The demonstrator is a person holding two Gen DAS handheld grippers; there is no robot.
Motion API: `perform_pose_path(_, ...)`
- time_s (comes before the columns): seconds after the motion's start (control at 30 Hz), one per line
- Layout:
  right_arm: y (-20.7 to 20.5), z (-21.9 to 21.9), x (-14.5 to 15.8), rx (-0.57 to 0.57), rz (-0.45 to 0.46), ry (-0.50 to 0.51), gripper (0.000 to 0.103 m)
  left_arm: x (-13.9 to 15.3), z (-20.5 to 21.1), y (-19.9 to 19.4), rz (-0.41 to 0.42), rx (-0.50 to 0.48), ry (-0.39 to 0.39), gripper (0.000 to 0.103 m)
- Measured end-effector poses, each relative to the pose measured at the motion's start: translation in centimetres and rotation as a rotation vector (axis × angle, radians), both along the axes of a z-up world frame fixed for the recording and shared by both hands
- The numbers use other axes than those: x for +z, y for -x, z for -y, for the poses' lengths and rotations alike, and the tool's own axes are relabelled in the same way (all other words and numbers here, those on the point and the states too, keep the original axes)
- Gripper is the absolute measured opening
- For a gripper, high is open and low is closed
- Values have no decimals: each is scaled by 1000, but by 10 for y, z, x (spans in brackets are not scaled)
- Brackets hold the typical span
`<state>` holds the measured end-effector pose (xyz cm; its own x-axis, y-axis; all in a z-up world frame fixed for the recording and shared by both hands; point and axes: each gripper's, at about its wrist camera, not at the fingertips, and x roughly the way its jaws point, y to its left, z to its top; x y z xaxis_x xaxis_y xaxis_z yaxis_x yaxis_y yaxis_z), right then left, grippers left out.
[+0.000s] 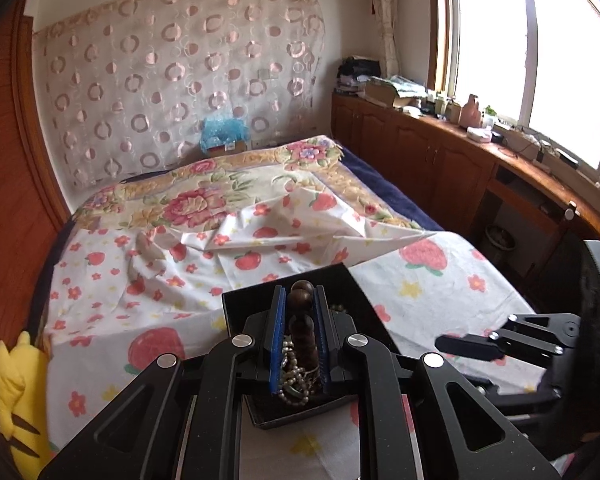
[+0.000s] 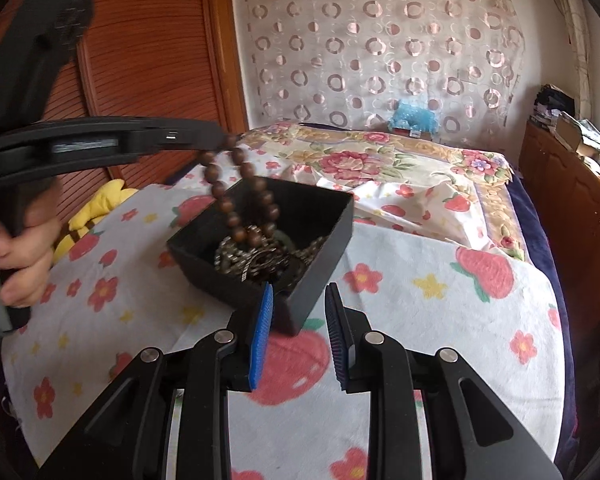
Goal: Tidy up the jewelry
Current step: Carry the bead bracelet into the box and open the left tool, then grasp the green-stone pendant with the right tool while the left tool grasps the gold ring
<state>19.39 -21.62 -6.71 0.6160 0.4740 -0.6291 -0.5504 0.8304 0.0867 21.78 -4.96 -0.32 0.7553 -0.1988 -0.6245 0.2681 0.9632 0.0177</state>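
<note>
jewelry sits in a black box (image 2: 316,216) on the bed (image 2: 420,280). left gripper (image 1: 300,300) jaws pinch a brown bead bracelet (image 2: 236,184), lifting it out; right gripper (image 2: 300,308) jaws spread, likely to steady the box next.

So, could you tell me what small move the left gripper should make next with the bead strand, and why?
Probably lift a little higher, straight up. The left gripper, jaws shut on the wooden bead bracelet, has its top raised, but the lower beads still hang inside the black box among the tangled chains and pearls. The right gripper is open near the box's corner, so it could steady it.
</note>
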Motion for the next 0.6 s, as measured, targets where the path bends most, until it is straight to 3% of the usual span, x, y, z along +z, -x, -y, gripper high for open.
perform_pose_path(0.1, 9, -5, -4, 23, -7, 1, 29, -2, 0, 3, -7, -2, -4, 17)
perform_pose_path(0.13, 12, -8, -6, 34, -12, 0, 29, -3, -2, 5, -7, 0, -1, 24)
perform_pose_path(0.2, 18, -13, -10, 58, -26, 6, 30, -5, -6, 10, -10, 0, 2, 28)
perform_pose_path(0.6, 48, -44, -35, 188, -105, 94, 35, -32, -32, 51, -59, 6, 4, 28)
